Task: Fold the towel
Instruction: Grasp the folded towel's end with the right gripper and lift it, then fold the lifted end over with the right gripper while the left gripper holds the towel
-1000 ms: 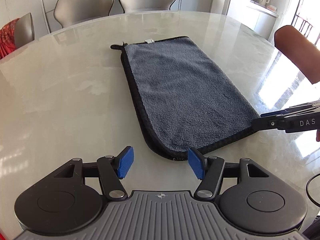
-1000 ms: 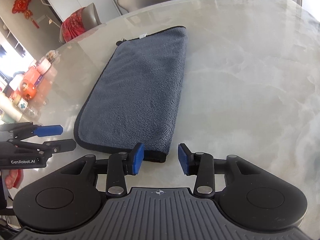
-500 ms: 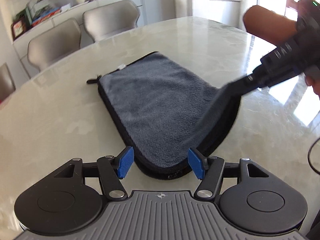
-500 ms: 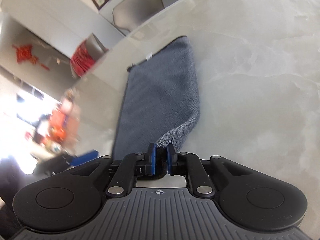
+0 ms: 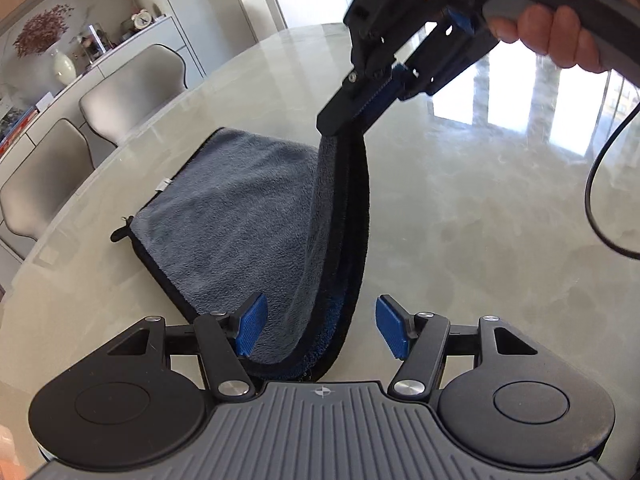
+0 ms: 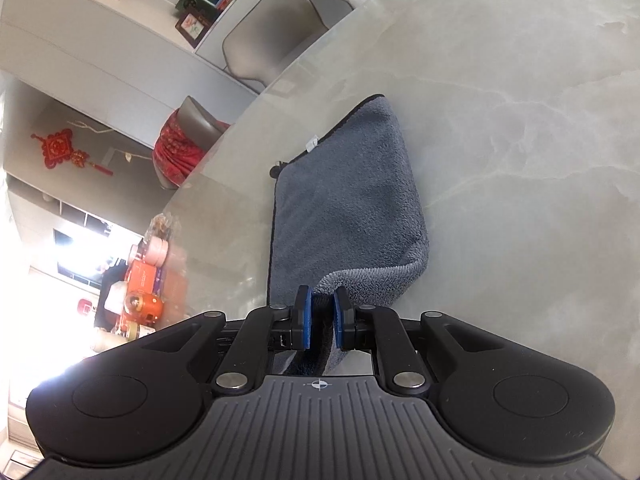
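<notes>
Grey towel, one corner raised

The plush grey towel (image 5: 240, 216) with black edging lies folded on the pale marble table; its near right corner is pulled up off the surface, the cloth curving upward, dark underside showing.

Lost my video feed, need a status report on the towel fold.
Right gripper shut on towel corner, lifted off table. Left gripper open, near towel edge between its fingers. Far end flat. Nothing in the way.
</notes>
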The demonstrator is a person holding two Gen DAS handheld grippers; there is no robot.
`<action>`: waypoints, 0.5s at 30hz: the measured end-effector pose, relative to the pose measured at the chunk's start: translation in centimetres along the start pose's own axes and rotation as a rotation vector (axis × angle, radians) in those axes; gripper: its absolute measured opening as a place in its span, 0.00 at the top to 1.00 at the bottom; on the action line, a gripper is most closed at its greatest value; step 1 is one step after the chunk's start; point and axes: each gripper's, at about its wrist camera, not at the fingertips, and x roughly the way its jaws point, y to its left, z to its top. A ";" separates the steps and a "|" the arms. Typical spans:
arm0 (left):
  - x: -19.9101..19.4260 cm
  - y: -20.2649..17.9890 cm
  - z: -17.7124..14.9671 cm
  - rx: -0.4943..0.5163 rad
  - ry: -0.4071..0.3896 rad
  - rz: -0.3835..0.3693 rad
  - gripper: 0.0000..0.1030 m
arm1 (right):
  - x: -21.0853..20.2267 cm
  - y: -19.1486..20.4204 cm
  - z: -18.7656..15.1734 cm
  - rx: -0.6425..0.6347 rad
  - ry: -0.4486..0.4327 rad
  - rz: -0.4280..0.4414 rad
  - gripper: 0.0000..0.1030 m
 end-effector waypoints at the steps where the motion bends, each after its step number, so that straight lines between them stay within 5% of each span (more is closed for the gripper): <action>1: 0.2 0.1 0.0 0.000 0.010 -0.004 0.44 | -0.1 -0.1 0.0 0.005 0.000 0.001 0.88; 12: 0.6 2.4 -0.7 -0.052 0.073 -0.046 0.89 | -0.6 -0.2 -0.3 -0.022 0.010 -0.025 0.86; 15: 0.6 3.1 -0.6 -0.092 0.078 -0.067 0.91 | -0.7 0.8 -0.8 -0.142 0.038 -0.081 0.65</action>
